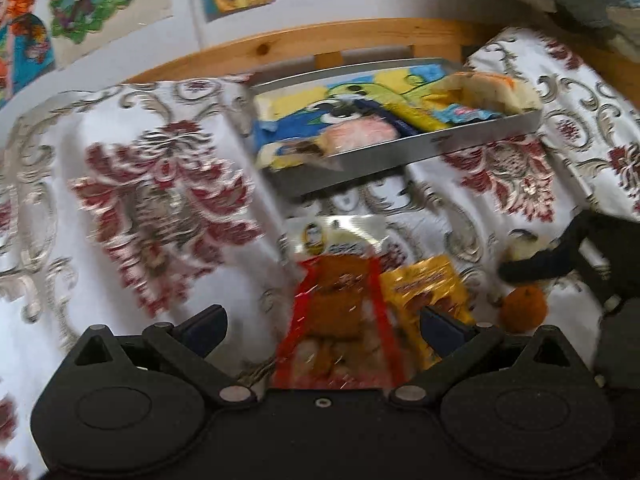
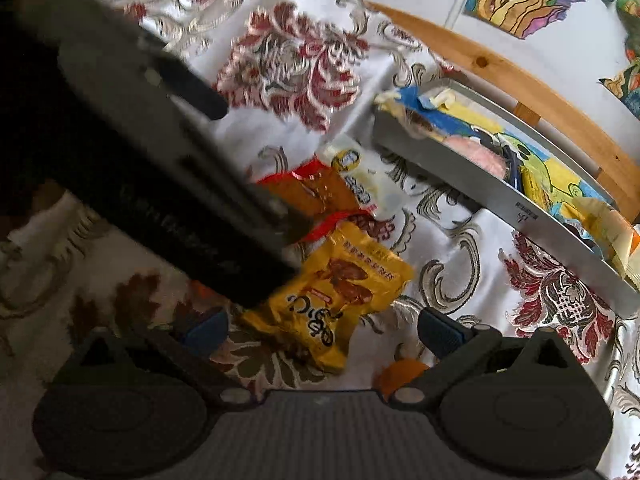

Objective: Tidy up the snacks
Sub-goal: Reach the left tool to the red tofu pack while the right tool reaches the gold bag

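Note:
My left gripper (image 1: 324, 328) is open, and a red-edged snack packet (image 1: 336, 320) lies between its fingers on the patterned cloth. A yellow packet (image 1: 428, 288) lies right of it and a white packet (image 1: 340, 240) just beyond. In the right wrist view my right gripper (image 2: 324, 334) is open over the yellow packet (image 2: 336, 300). The left gripper's dark body (image 2: 160, 160) crosses that view and covers part of the red packet (image 2: 316, 192). The white packet (image 2: 360, 184) lies beside it. The metal tray (image 1: 460, 146) holds several snacks at its right end.
A small orange fruit (image 1: 524, 308) sits on the cloth (image 1: 160, 200) near the right gripper (image 1: 560, 256). It shows again as an orange fruit (image 2: 400, 372) in the right wrist view. A wooden rail (image 1: 320, 44) and a wall with drawings stand behind the tray (image 2: 480, 196).

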Demonstrator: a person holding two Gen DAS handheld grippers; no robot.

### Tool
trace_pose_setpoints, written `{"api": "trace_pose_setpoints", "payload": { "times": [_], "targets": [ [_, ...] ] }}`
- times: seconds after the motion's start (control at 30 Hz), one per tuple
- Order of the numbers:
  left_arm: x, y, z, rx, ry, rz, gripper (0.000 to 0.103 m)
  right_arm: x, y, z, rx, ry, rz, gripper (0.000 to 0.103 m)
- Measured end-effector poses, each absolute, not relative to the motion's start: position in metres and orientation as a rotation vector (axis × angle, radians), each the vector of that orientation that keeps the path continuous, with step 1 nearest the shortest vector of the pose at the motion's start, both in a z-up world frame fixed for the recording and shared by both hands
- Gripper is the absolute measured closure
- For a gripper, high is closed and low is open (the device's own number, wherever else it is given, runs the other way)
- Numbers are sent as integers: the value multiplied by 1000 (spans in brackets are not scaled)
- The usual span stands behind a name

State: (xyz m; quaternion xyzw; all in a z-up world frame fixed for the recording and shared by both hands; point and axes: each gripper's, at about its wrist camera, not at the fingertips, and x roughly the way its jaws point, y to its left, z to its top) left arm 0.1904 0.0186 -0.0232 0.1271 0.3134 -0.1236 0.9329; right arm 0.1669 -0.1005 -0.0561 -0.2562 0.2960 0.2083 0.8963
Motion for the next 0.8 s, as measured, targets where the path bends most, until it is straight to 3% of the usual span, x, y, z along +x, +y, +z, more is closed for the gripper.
{"api": "trace_pose_setpoints", "payload": {
  "times": [0.33,0.8],
  "targets": [
    [223,23,-53,244,764,-217,1,178,-103,-63,-460,631,404,0],
    [220,22,-54,303,752,-178,3,174,-106,-58,-469,616,358,0]
  ]
}}
